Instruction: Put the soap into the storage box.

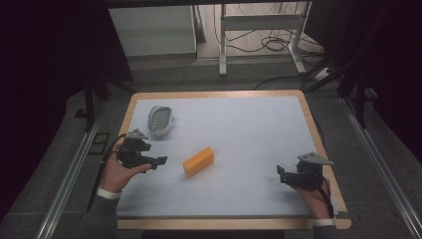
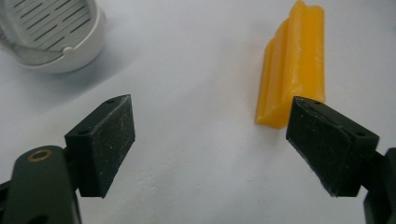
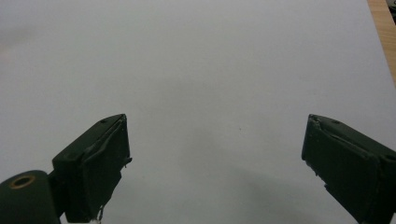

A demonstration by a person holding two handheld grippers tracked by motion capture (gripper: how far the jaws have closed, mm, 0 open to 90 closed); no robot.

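Table (image 1: 259,124): pale mat on a wood-edged board, both grippers low over its near half.

Left gripper (image 1: 160,161): held in the left hand (image 1: 117,172), jaws spread wide, nothing between them. In the left gripper view (image 2: 210,144) only bare mat sits in the gap.

Right gripper (image 1: 280,173): held in the right hand (image 1: 314,196), jaws also wide apart and empty; the right gripper view (image 3: 215,158) has plain mat ahead of it, wood edge at far right.

White slotted dish (image 1: 160,120): beyond the left gripper, well clear; ahead-left past its jaw tip (image 2: 51,35).

Yellow block (image 1: 198,161): lying flat just beyond the left gripper's jaw tips, towards the right gripper but well apart from that one. Left gripper view puts its near end (image 2: 292,65) just behind the right-hand jaw, not touching as far as I can tell.
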